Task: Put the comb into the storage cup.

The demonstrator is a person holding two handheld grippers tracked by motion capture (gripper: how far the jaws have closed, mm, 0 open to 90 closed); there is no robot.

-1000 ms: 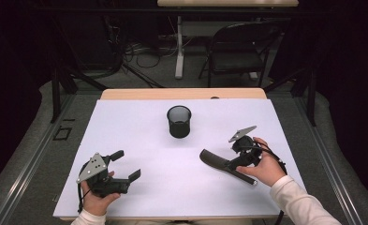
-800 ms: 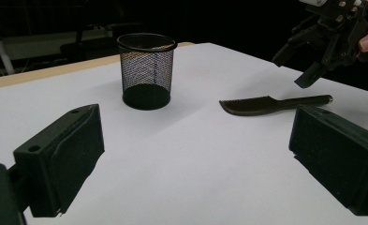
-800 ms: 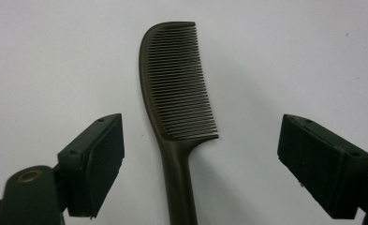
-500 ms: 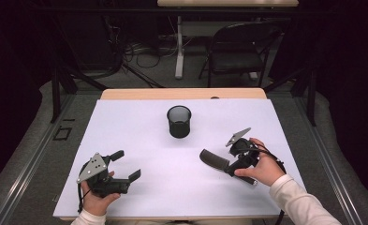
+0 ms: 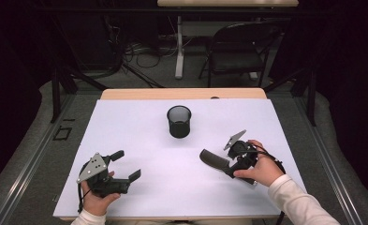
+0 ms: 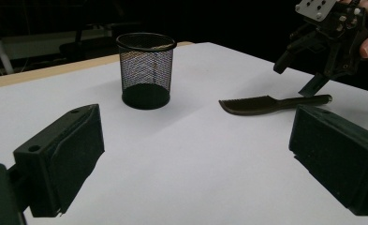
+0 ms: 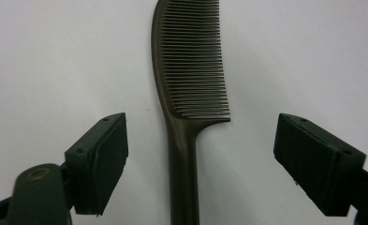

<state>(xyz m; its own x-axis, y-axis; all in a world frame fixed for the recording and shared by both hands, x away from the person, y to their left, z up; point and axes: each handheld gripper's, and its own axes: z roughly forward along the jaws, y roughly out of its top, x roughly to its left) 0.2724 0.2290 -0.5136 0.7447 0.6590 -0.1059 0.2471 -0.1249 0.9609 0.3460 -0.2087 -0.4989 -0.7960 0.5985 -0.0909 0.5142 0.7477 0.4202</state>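
From above, the right gripper point(image 5: 229, 159) hangs over a dark comb point(image 5: 213, 159) lying on the white table point(image 5: 139, 131), right of the mesh cup point(image 5: 179, 121). The left gripper point(image 6: 191, 154) view shows wide, empty jaws. The right gripper view shows jaws just narrowing, still spread clear either side of the comb's handle.

High view looks down over the worktop point(image 5: 139, 140); both claw cameras sit low, sharing the comb point(image 7: 186, 93).

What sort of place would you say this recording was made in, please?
Probably a lab or studio set up for recording: a white-covered table ringed by dark curtains, loose cables on the floor, a folding chair behind.
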